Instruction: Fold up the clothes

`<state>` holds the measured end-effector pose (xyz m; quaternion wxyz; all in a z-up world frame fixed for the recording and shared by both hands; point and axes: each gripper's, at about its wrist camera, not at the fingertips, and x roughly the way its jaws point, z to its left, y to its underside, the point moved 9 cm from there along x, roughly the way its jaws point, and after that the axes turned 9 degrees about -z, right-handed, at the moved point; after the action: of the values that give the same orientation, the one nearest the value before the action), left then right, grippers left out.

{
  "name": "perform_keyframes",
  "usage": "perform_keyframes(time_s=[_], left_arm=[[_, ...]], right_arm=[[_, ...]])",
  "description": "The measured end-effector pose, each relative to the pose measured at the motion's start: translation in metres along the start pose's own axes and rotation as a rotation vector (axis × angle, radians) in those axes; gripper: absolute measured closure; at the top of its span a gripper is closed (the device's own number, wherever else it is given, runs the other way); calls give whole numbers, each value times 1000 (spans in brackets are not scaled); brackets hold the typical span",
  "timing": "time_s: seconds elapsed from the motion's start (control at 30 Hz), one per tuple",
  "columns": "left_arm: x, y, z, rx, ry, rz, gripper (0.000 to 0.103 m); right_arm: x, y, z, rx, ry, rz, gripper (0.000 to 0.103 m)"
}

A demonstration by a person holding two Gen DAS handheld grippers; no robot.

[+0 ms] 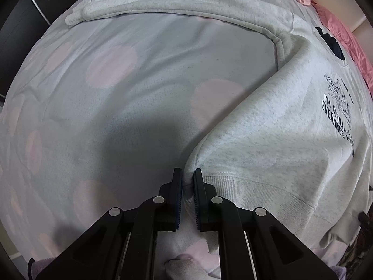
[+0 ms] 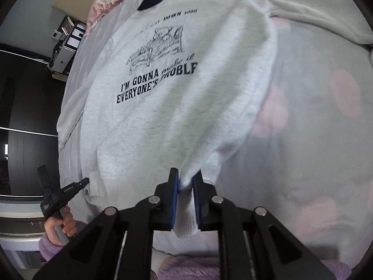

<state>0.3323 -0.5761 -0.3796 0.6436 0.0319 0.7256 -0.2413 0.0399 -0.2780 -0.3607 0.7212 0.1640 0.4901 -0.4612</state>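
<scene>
I have the pale grey cotton sweatshirt with dark printed lettering [image 2: 163,107] lying chest-up on the bed, over a light grey bedsheet with large pink dots [image 1: 112,93]. My left gripper [image 1: 187,182] has its jaws clenched on the sweatshirt's ribbed hem [image 1: 256,191] at a bottom corner, with cloth bunched between the pads. My right gripper [image 2: 186,182] has its jaws grasping a fold of hem ribbing that hangs down between the blue pads; that view is blurred, so I can't read the cloth's edge there sharply.

For room: in the left wrist view a wide stretch of bare sheet lies to the left of the garment's side edge, bounded at the top by one long sleeve [image 1: 163,2] stretched flat across the bed. In the right wrist view bare dotted sheet fills the right side, while the left edge of the sweatshirt runs close to the edge of the bed, with dark cabinet fronts [image 2: 25,107] beyond.

Only the right wrist view gives me the whole print, a sketched bed above the words, and it alone shows the other gripper from outside, its tip touching or just beside the lower hem corner, held by a hand [image 2: 61,226] in a fuzzy lilac sleeve [image 2: 47,248]. Only the left wrist view shows the full outstretched sleeve and its cuff. Both catch a pink quilt [image 1: 349,44] past the collar.
</scene>
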Motion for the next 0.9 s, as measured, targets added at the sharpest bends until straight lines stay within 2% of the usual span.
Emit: perform_keyframes(time_s=[0.17, 0.27, 0.43, 0.53, 0.63, 0.77, 0.9], left_arm=[[-1, 1, 7, 1, 9, 3, 93], [1, 0, 9, 1, 12, 11, 93], [2, 1, 13, 1, 18, 21, 93], [0, 2, 17, -4, 28, 22, 93], [-2, 2, 20, -6, 36, 22, 93], [-5, 3, 23, -1, 37, 18, 93], [-7, 6, 30, -10, 46, 19, 93]], right_arm=[[30, 0, 25, 17, -47, 12, 86], [23, 1, 44, -28, -83, -10, 79], [3, -6, 61, -37, -141, -43, 79], [-8, -9, 49, -31, -42, -62, 79], [-19, -11, 33, 19, -13, -74, 78], [-18, -13, 32, 42, -2, -64, 65], [-7, -18, 46, -5, 74, -71, 57]])
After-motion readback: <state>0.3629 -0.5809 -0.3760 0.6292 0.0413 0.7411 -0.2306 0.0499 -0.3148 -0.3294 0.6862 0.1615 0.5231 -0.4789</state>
